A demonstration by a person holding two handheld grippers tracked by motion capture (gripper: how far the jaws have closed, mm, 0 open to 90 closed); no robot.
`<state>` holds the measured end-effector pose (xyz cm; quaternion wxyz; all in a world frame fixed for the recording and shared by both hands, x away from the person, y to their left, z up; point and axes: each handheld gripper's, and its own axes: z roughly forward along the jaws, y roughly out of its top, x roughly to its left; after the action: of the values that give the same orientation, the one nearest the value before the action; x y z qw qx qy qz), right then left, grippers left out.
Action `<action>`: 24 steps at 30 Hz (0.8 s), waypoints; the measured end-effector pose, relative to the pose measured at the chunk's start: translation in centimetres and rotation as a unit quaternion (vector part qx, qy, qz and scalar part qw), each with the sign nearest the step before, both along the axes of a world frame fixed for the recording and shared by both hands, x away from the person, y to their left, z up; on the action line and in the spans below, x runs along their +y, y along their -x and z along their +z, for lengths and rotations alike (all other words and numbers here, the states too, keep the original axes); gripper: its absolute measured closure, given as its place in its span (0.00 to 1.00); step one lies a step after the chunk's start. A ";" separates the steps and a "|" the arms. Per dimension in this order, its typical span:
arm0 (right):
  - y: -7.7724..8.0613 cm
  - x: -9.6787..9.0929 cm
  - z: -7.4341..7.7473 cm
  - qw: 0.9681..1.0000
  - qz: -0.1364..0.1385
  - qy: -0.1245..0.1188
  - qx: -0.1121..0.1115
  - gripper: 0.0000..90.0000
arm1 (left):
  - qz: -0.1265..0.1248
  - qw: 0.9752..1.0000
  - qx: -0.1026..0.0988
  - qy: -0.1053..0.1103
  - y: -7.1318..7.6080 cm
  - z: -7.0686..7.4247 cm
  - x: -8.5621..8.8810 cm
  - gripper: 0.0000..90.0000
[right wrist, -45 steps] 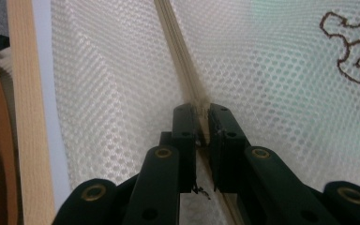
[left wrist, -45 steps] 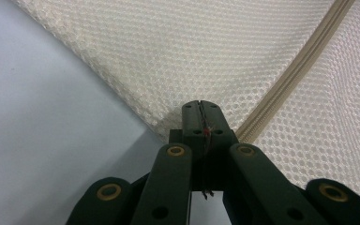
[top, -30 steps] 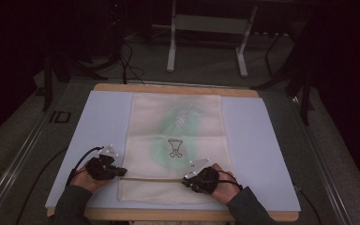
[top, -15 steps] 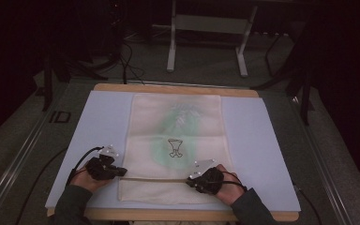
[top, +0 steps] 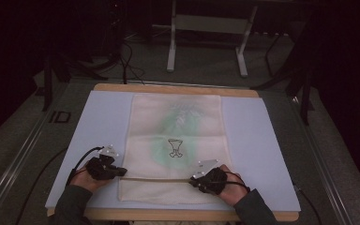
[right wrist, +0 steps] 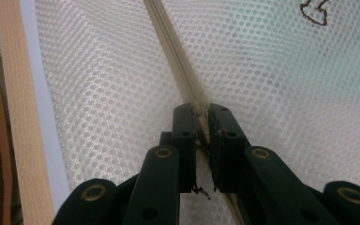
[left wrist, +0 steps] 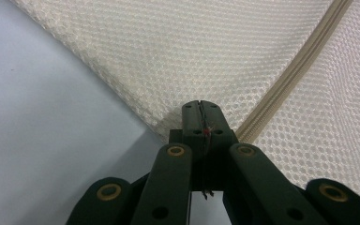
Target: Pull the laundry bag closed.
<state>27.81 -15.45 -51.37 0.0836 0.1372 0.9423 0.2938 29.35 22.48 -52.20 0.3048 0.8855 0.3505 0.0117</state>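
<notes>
A cream mesh bag (top: 176, 122) with a green tint and a small dark goblet drawing (top: 175, 147) lies flat on the pale blue mat (top: 258, 140). A beige zipper (top: 154, 178) runs across its near end. My left gripper (top: 123, 172) is shut on the bag's left edge, where the zipper (left wrist: 300, 61) ends; the left gripper (left wrist: 200, 105) has mesh pinched between its closed jaws. My right gripper (top: 192, 181) sits farther right on the zipper line. In the right gripper view the right gripper (right wrist: 200, 110) clamps the zipper (right wrist: 168, 33) between its jaws.
The mat lies on a wooden table whose edge (top: 178, 87) shows at the back and along the front (right wrist: 14, 93). Bare mat (left wrist: 51, 117) lies left and right of the bag. Cables and a metal stand (top: 206, 28) are on the dark floor beyond.
My right gripper has edged slightly to the right along the zipper. The left gripper has stayed in place on the bag's edge.
</notes>
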 end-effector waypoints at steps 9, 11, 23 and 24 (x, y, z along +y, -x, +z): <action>0.0 -0.7 0.1 1.000 -0.007 -0.002 -0.002 0.91 | 0.000 1.000 0.000 0.000 0.0 0.0 0.0 1.00; 0.0 -0.9 0.1 1.000 -0.009 -0.001 0.000 0.91 | 0.001 1.000 0.000 0.000 0.0 0.0 0.0 1.00; 0.3 -2.0 0.0 1.000 -0.018 0.003 0.001 0.91 | 0.000 1.000 0.000 0.000 0.0 0.0 0.0 1.00; 0.3 -2.0 0.0 1.000 -0.017 0.002 0.002 0.91 | 0.000 1.000 0.000 0.000 0.0 0.0 0.0 1.00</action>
<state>27.51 -17.49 -51.39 0.0874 0.1538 0.9404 0.2903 29.33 22.47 -52.21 0.3048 0.8854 0.3506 0.0122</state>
